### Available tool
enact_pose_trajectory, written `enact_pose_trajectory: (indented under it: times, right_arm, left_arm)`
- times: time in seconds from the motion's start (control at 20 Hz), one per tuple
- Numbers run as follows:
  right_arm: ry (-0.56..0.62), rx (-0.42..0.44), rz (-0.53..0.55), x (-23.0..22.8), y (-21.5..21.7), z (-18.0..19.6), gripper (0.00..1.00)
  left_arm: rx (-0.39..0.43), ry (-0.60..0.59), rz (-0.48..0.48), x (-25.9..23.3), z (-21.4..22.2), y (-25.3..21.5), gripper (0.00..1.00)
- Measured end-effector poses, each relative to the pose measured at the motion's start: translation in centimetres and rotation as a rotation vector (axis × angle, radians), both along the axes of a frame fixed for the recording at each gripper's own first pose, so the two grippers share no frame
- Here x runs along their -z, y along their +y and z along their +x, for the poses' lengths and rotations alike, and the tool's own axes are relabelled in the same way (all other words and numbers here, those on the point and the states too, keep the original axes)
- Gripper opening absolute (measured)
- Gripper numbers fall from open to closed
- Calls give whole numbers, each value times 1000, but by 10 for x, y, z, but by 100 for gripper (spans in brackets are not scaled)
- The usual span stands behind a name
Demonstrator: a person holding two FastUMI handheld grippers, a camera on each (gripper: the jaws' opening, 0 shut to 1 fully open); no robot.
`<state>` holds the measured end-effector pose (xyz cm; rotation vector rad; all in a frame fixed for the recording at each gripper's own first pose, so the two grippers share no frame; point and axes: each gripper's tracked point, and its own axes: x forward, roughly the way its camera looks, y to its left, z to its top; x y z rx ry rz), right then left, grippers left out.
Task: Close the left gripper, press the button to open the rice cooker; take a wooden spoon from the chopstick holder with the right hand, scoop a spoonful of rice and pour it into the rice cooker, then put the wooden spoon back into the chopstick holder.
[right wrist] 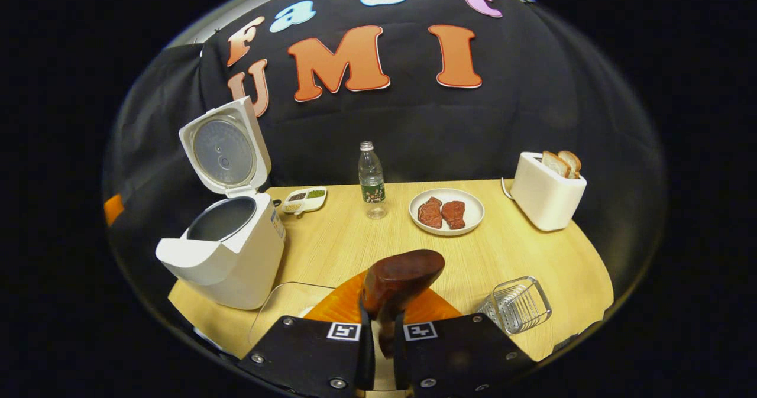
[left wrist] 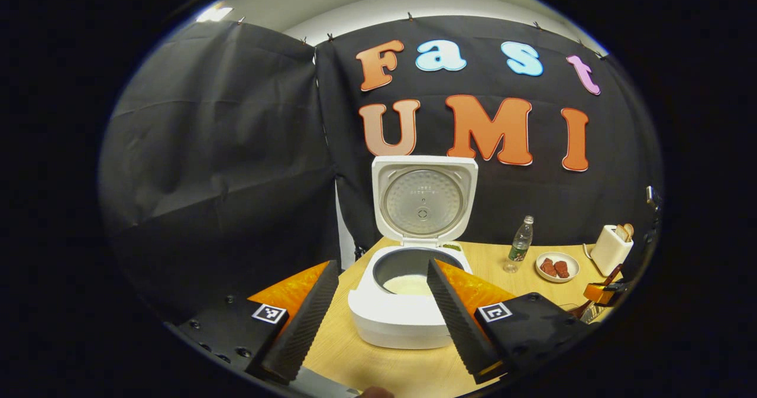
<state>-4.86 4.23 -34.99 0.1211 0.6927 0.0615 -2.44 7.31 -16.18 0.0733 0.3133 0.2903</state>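
The white rice cooker (left wrist: 408, 321) stands open on the wooden table, its lid (left wrist: 423, 200) upright, with white rice (left wrist: 408, 284) at the bottom of the dark inner pot. My left gripper (left wrist: 381, 321) is open just in front of it, one finger on either side of the pot and nothing between them. My right gripper (right wrist: 383, 330) is shut on the handle of a dark wooden spoon (right wrist: 402, 277), held over the table in front of me. I cannot tell what lies in its bowl. The wire chopstick holder (right wrist: 514, 306) stands to its right. The cooker (right wrist: 227, 250) is to the left.
A clear container (right wrist: 284, 312) sits beside the cooker's base. Further back are a small dish of beans (right wrist: 304, 200), a water bottle (right wrist: 371, 182), a plate of meat (right wrist: 446, 212) and a toaster (right wrist: 547, 191) with bread. Black cloth walls close the booth.
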Motion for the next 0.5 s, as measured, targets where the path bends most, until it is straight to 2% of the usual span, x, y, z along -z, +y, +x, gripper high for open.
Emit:
enact_pose_trajectory:
  times: [0.2, 0.35, 0.5]
  right_arm:
    - [-59, -84, -158, 12, 17, 3, 12]
    - [-46, -79, -239, 26, 18, -12, 12]
    - [-83, -89, -301, 24, 27, -20, 12]
  left_arm:
    - [-14, 26, -2, 6, -1, 11, 100]
    - [-26, 40, 9, 8, -3, 21, 98]
    - [-45, 57, 0, 12, -5, 30, 100]
